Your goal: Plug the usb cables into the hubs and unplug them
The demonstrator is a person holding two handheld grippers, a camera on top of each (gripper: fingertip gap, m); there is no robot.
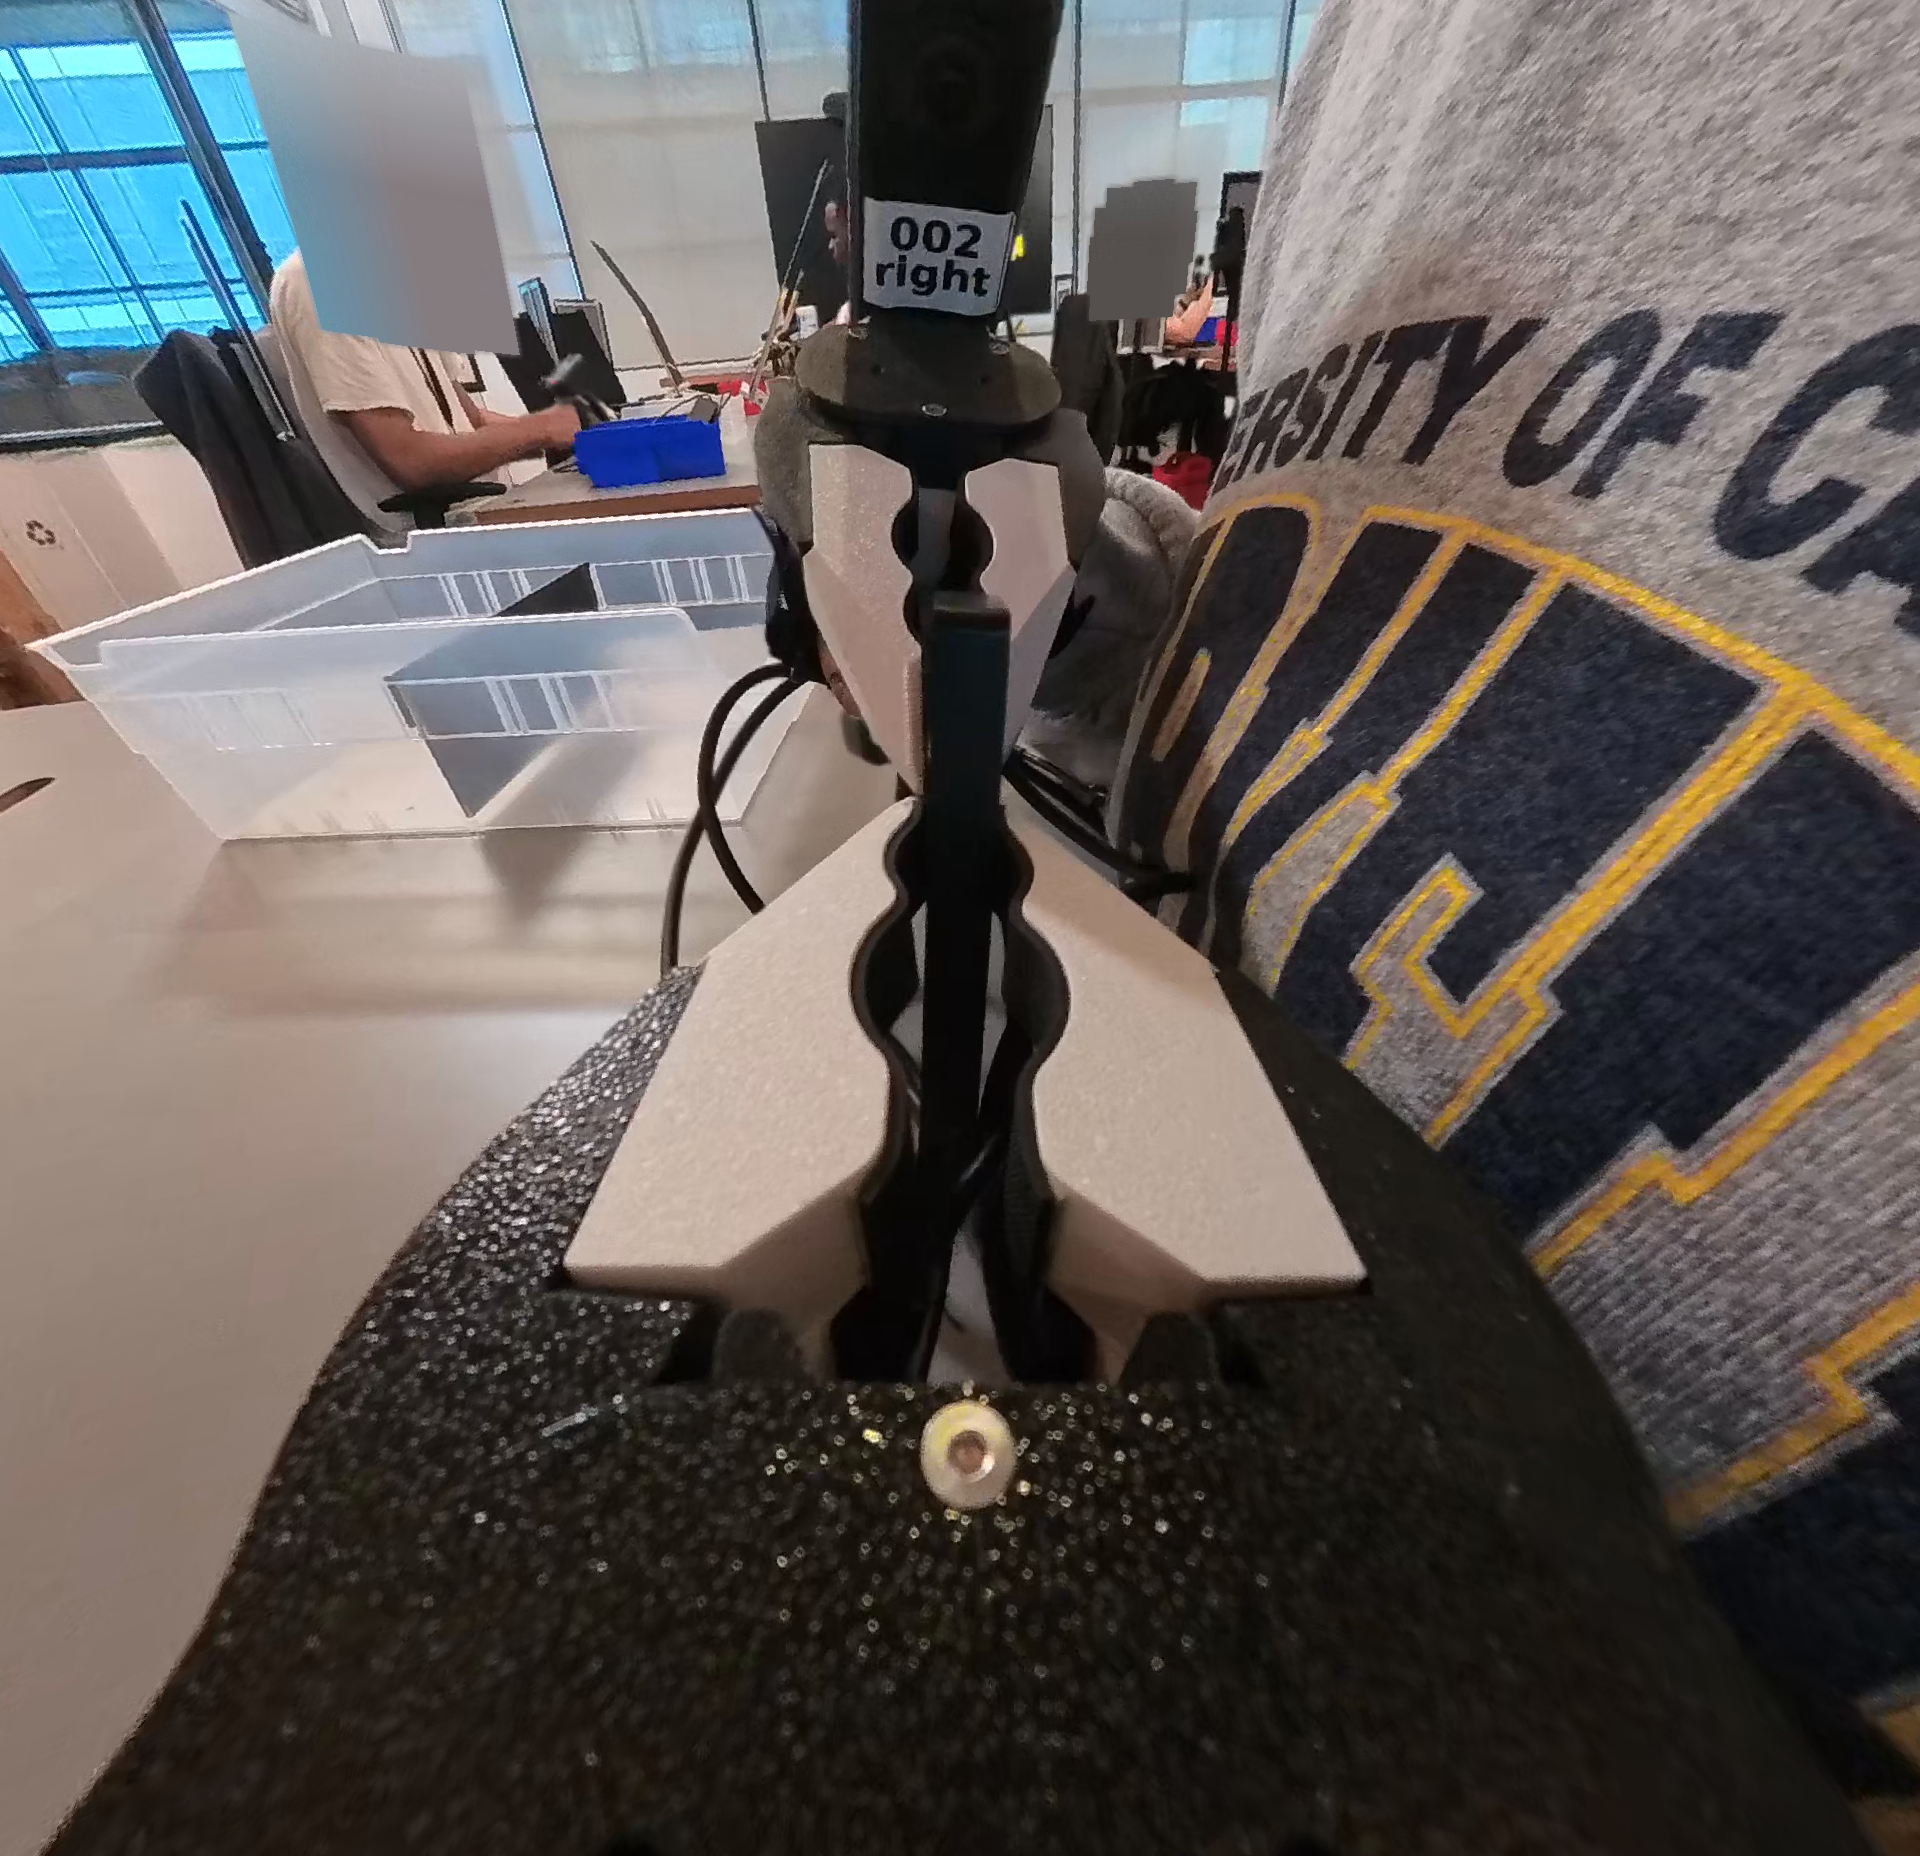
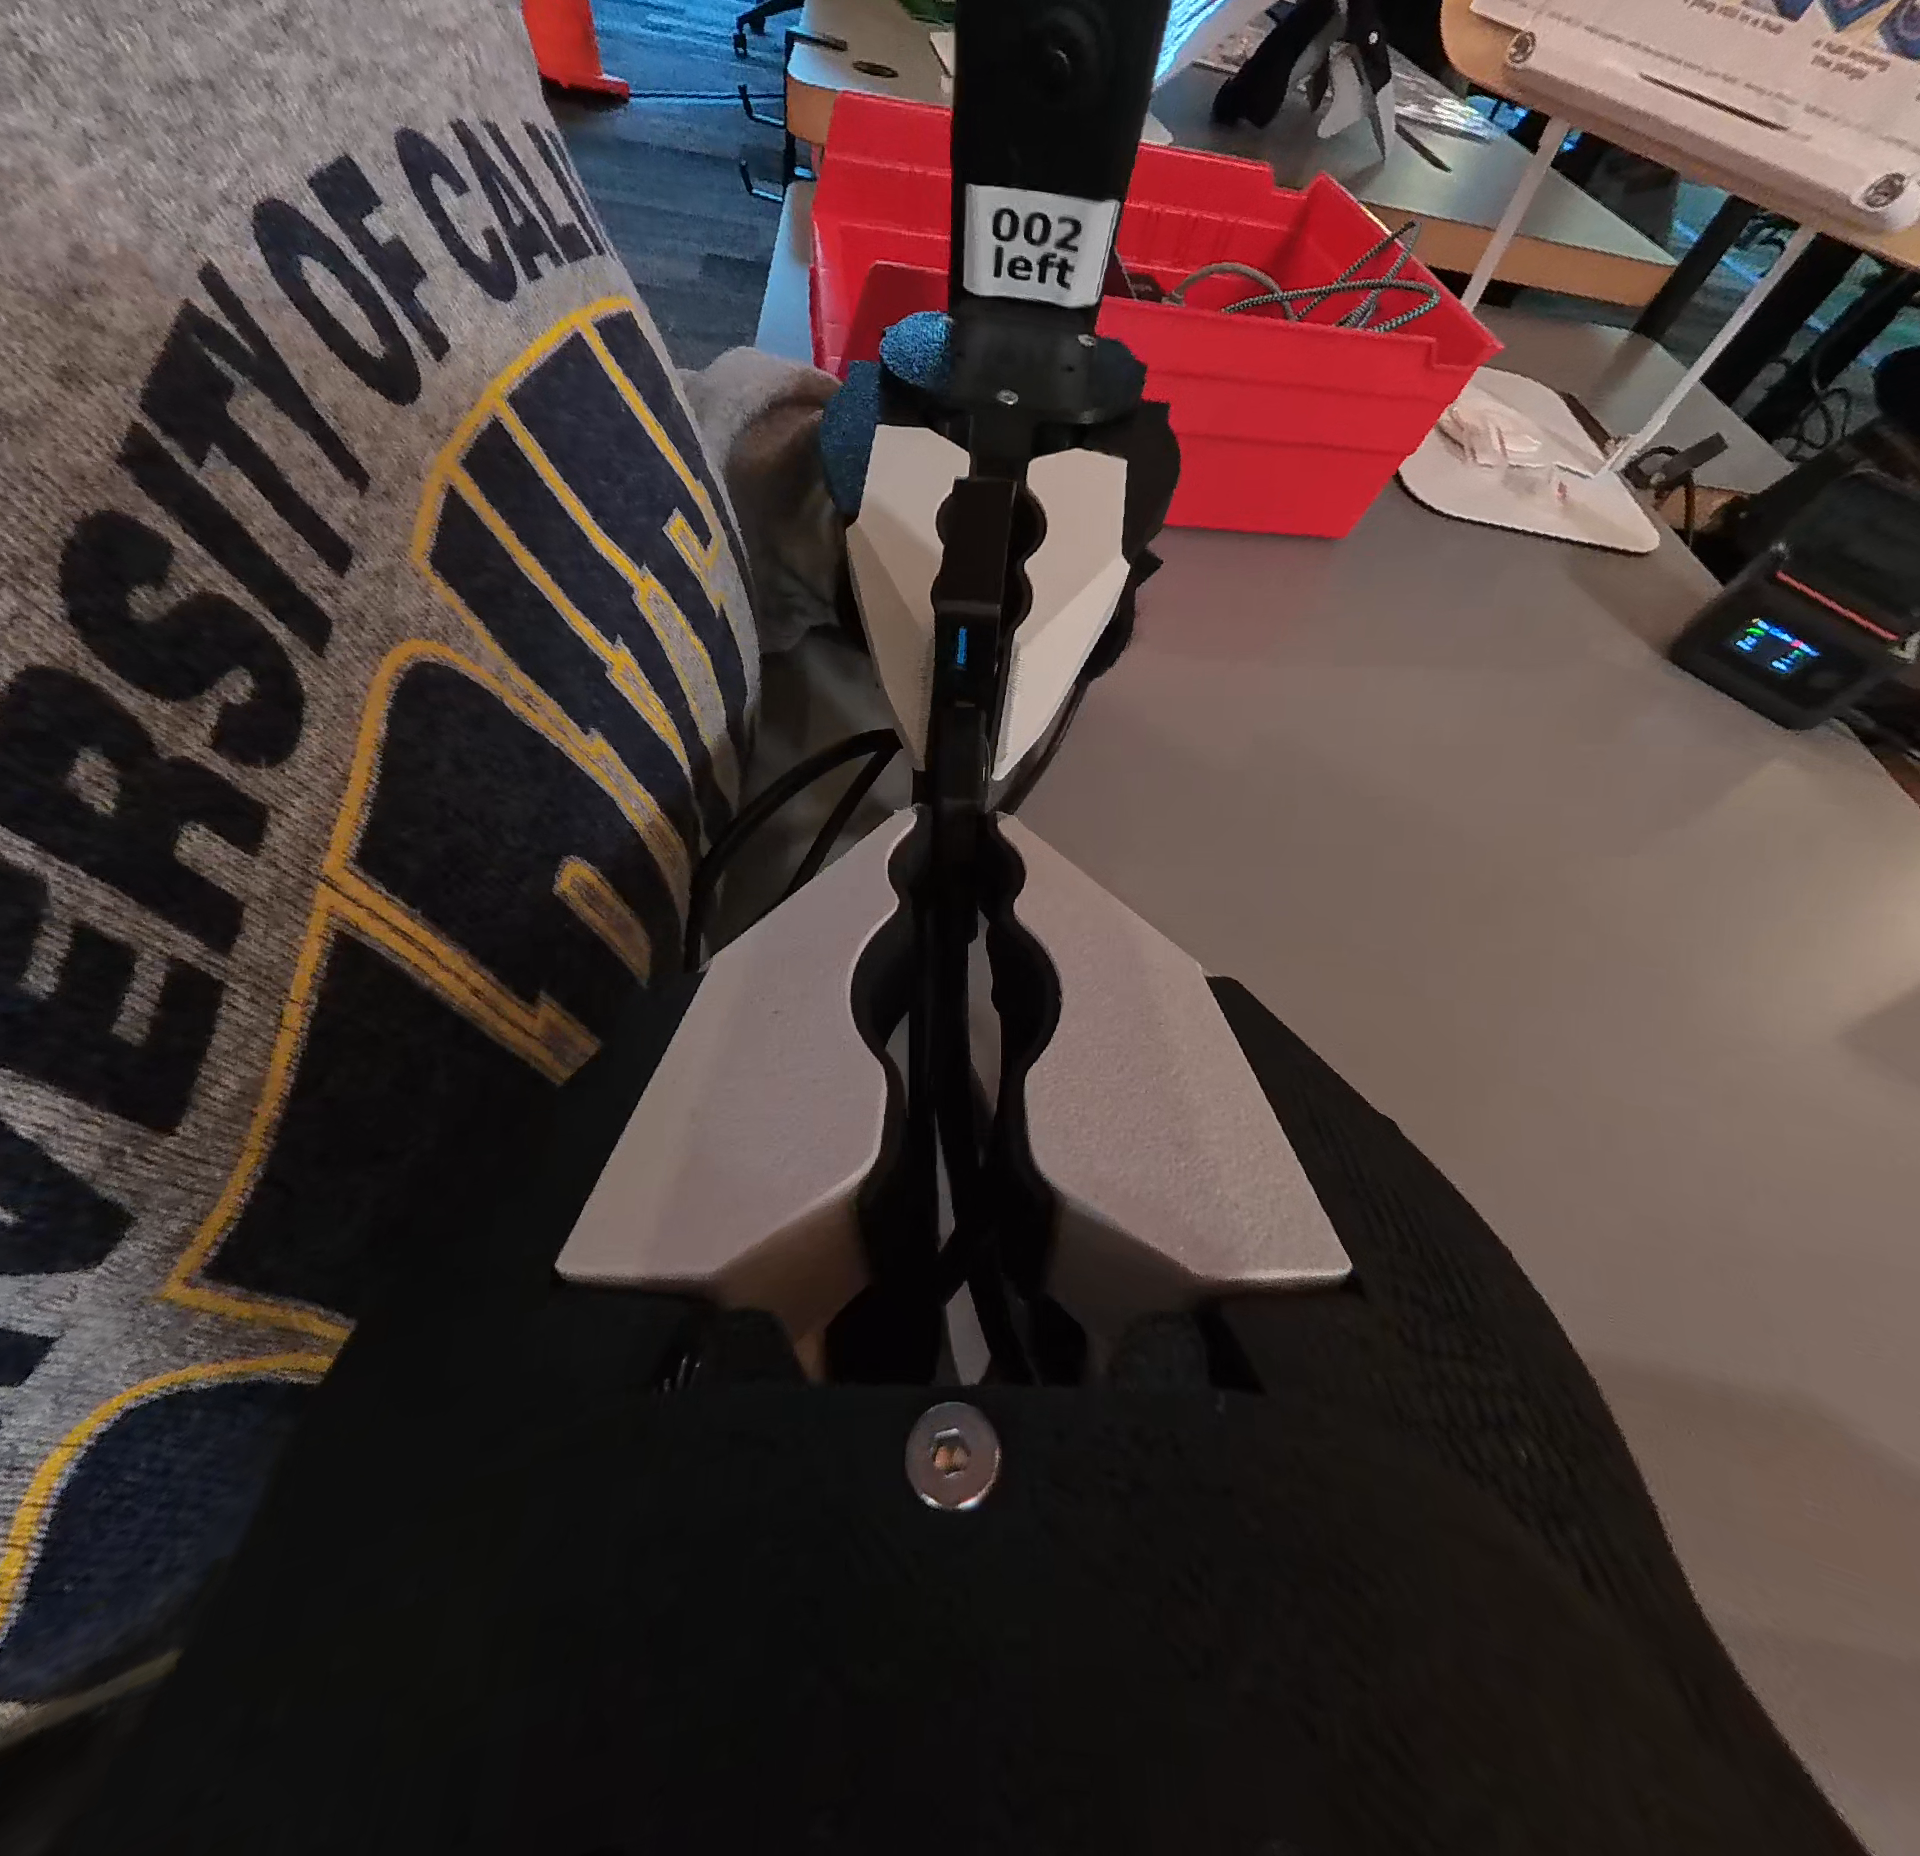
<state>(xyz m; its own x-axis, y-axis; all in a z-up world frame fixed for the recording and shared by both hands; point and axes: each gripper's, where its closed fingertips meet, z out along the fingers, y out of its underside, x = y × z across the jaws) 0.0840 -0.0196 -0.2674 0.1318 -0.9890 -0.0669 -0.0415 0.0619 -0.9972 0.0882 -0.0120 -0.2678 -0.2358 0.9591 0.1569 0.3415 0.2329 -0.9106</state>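
Sweatshirt fabric (image 1: 1558, 663), grey with dark blue and yellow lettering, filled the side of both views beside the jaws. Beyond the left gripper's jaws sat two clear plastic bins (image 1: 416, 705) on the pale table (image 1: 260, 1079); beyond the right gripper's stood a red bin (image 2: 1299, 404) holding braided cords.

The two grippers faced each other tip to tip. The left gripper (image 1: 961, 850) had its jaws pinched on the hub (image 1: 961, 923), a slim, dark bar with a bluish sheen, seen edge-on and running forward between them. The right gripper (image 2: 951, 840) was clamped on the usb cable (image 2: 940, 1027), thin black cords lying in its gap and leading to a black plug. A small blue light (image 2: 961, 650) glowed on the hub's edge, between the far jaws.
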